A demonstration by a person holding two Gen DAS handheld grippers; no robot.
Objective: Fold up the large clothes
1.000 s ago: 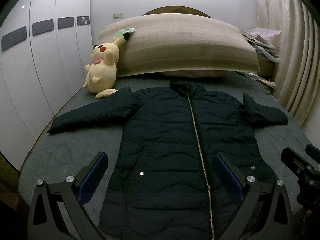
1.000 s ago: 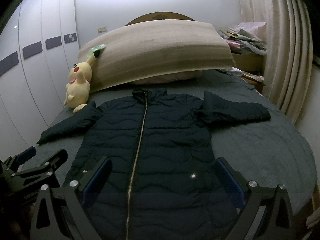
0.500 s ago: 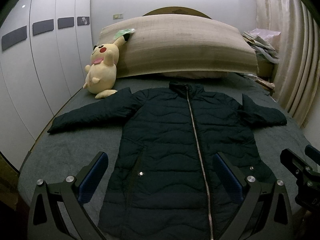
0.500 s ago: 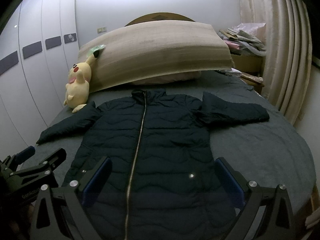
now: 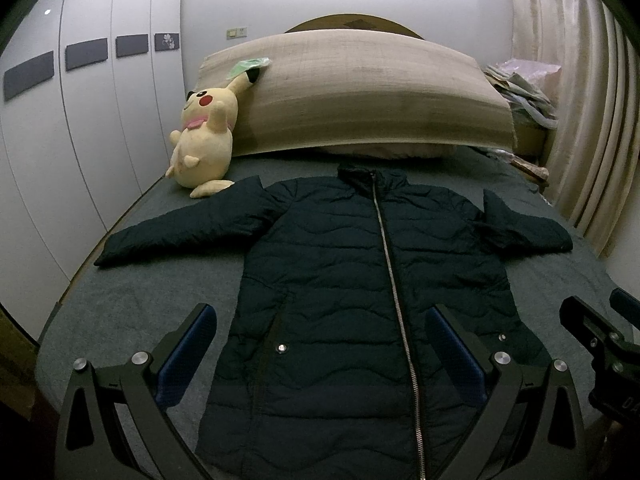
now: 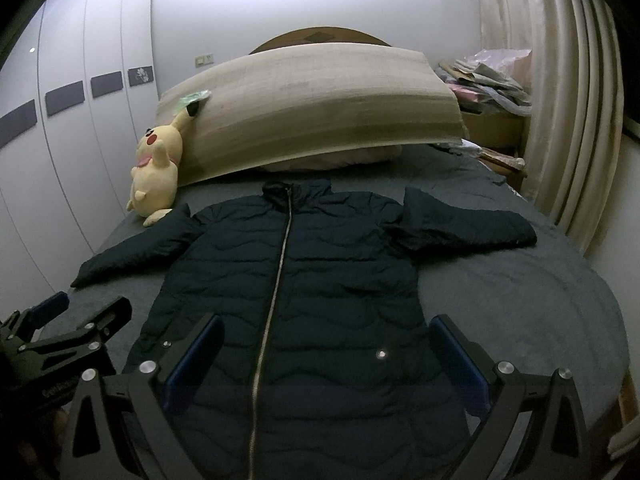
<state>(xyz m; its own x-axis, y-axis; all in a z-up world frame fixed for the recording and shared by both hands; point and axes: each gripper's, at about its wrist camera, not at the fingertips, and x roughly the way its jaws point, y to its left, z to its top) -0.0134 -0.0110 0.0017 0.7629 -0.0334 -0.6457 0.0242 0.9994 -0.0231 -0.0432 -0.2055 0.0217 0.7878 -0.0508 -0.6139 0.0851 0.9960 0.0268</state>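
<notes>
Both tools, left tool (image 5: 320, 344) and right tool (image 6: 326, 354), hover spread wide and empty above the hem of the dark quilted jacket (image 5: 360, 280), which lies zipped and flat on the bed (image 5: 132, 304), collar toward 12 o'clock, sleeves out at 9 and 3.

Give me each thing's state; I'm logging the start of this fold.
Dark quilted puffer jacket: flat on the grey bed, zipped, sleeves spread.
Yellow plush toy: leaning against the beige headboard cushion.
Left hand-held gripper: open, empty, above the hem.
Right hand-held gripper: open, empty.
</notes>
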